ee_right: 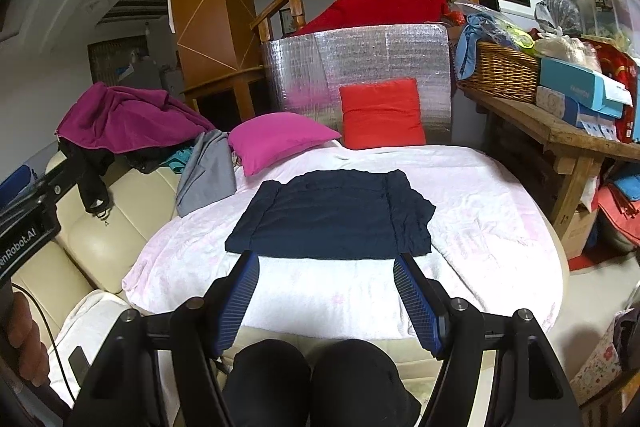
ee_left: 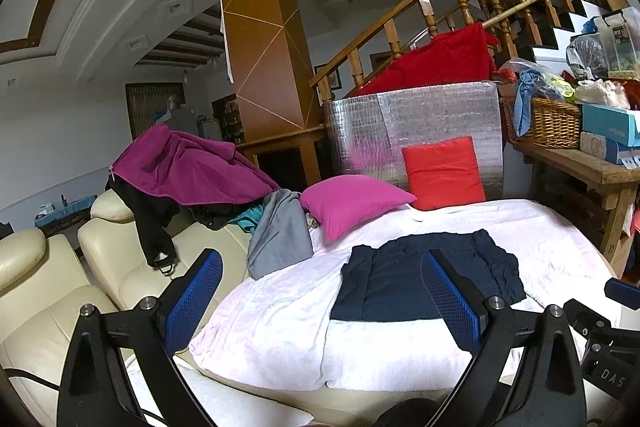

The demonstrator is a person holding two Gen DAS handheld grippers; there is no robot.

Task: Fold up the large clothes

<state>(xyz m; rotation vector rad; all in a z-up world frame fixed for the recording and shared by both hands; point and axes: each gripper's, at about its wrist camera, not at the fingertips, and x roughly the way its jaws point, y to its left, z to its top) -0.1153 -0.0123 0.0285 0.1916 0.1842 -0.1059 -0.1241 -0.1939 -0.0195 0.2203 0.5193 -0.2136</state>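
Apparently mid-fold: the navy garment lies flat on the white blanket, before the pink pillow. Both the left gripper and right gripper are released, empty; next, grasp its near hem.

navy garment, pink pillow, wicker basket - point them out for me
navy garment [ee_right: 332, 215], right wrist view, middle of the cloth
pink pillow [ee_right: 280, 139], right wrist view, its top face
wicker basket [ee_right: 500, 73], right wrist view, woven front wall
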